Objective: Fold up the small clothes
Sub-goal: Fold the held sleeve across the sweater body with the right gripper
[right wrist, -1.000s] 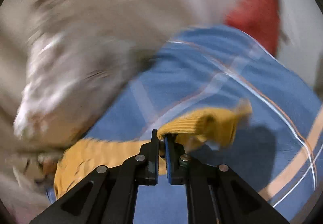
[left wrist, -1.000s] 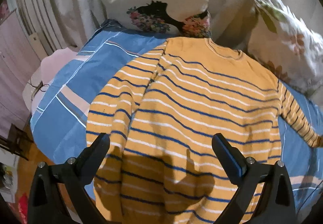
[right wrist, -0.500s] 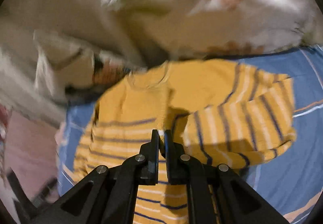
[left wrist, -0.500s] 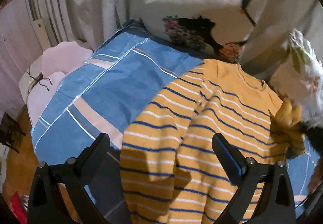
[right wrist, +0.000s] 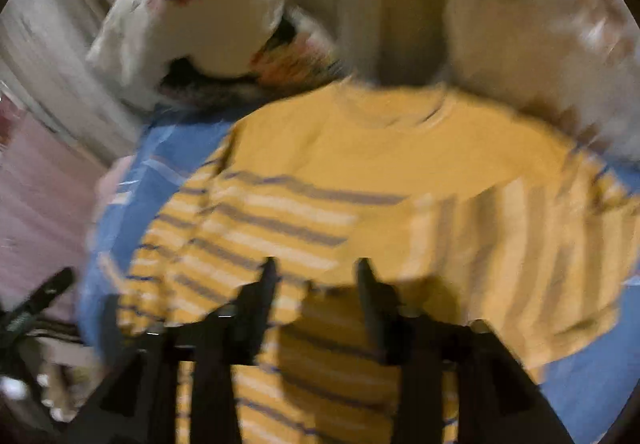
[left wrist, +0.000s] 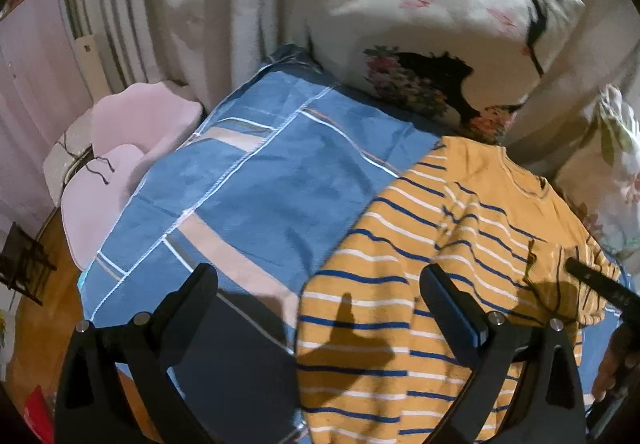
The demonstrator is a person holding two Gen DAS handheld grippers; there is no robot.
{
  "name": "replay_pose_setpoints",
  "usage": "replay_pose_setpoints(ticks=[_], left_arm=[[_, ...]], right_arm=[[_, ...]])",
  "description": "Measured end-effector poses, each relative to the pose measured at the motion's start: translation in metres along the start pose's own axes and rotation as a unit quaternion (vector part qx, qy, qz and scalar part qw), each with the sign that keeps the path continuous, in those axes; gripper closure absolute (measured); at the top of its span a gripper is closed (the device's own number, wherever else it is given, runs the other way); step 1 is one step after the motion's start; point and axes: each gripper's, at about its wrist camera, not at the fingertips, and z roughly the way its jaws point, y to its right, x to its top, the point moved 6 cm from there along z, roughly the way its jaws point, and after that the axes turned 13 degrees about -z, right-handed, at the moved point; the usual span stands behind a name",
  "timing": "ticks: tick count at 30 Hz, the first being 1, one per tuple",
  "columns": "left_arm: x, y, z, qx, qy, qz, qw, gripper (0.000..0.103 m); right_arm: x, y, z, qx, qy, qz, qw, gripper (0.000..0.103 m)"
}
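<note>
A yellow sweater [left wrist: 432, 244] with blue and white stripes lies flat on the blue bedsheet [left wrist: 260, 196], neck toward the pillows. My left gripper [left wrist: 320, 280] is open and empty, hovering over the sweater's left edge and the sheet. In the blurred right wrist view the sweater [right wrist: 360, 172] has its right sleeve [right wrist: 520, 244] folded across the body. My right gripper [right wrist: 314, 268] is open just above the sweater, holding nothing. Its tip also shows at the right edge of the left wrist view [left wrist: 592, 278].
Two floral pillows [left wrist: 420, 28] [left wrist: 616, 172] lean against the curtain at the head of the bed. A pink cushion [left wrist: 120, 164] sits off the bed's left side. Wooden floor [left wrist: 44, 324] lies beyond the left bed edge.
My right gripper carried the right sleeve over the sweater's body and has opened, letting it go. My left gripper swung left, so the sweater now sits to the right in its view.
</note>
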Motion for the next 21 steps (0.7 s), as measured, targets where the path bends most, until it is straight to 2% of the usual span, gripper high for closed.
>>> replay_pose_setpoints(ticks=[1,2,4,6,8,9,10,11,12,14,17,21], left_arm=[[0.001,-0.005,0.003,0.001,-0.004,-0.006,1.0,0.002],[0.001,-0.007,0.005,0.0,-0.007,-0.009,0.9999,0.002],[-0.001,-0.012,0.01,0.001,-0.017,-0.014,0.9998,0.002],[-0.002,-0.015,0.013,0.003,-0.022,-0.014,0.9997,0.002],[-0.002,-0.019,0.012,0.005,-0.021,-0.013,0.9997,0.002],[-0.001,-0.023,0.011,0.007,-0.018,-0.013,0.9997,0.002],[0.001,-0.025,0.01,0.008,-0.016,-0.014,0.9997,0.002],[0.002,-0.028,0.009,0.008,-0.013,-0.017,0.9997,0.002],[0.004,-0.034,0.009,0.01,-0.011,-0.023,0.9996,0.002],[0.007,-0.043,0.011,0.012,-0.013,-0.033,0.9993,0.002],[0.01,-0.054,0.015,0.017,-0.016,-0.045,0.9987,0.002],[0.012,-0.067,0.013,0.025,-0.013,-0.055,0.9981,0.002]], right_arm=[[0.002,0.006,0.001,-0.023,-0.003,-0.003,1.0,0.034],[0.004,0.01,0.008,-0.039,-0.013,-0.004,0.999,0.034],[0.005,0.012,0.027,-0.047,-0.036,-0.005,0.998,0.034],[0.002,0.013,0.06,-0.072,-0.071,-0.008,0.995,0.034],[-0.005,0.018,0.083,-0.108,-0.1,-0.005,0.989,0.041],[-0.007,0.021,0.085,-0.114,-0.098,-0.003,0.989,0.046],[-0.006,0.023,0.082,-0.115,-0.089,0.002,0.989,0.067],[-0.005,0.027,0.076,-0.122,-0.082,0.012,0.989,0.082],[-0.003,0.031,0.07,-0.123,-0.078,0.021,0.989,0.092],[0.005,0.035,0.053,-0.101,-0.055,0.051,0.992,0.093],[0.025,0.026,0.041,-0.082,-0.029,0.06,0.994,0.094],[0.064,-0.015,0.062,-0.039,-0.015,0.046,0.998,0.093]])
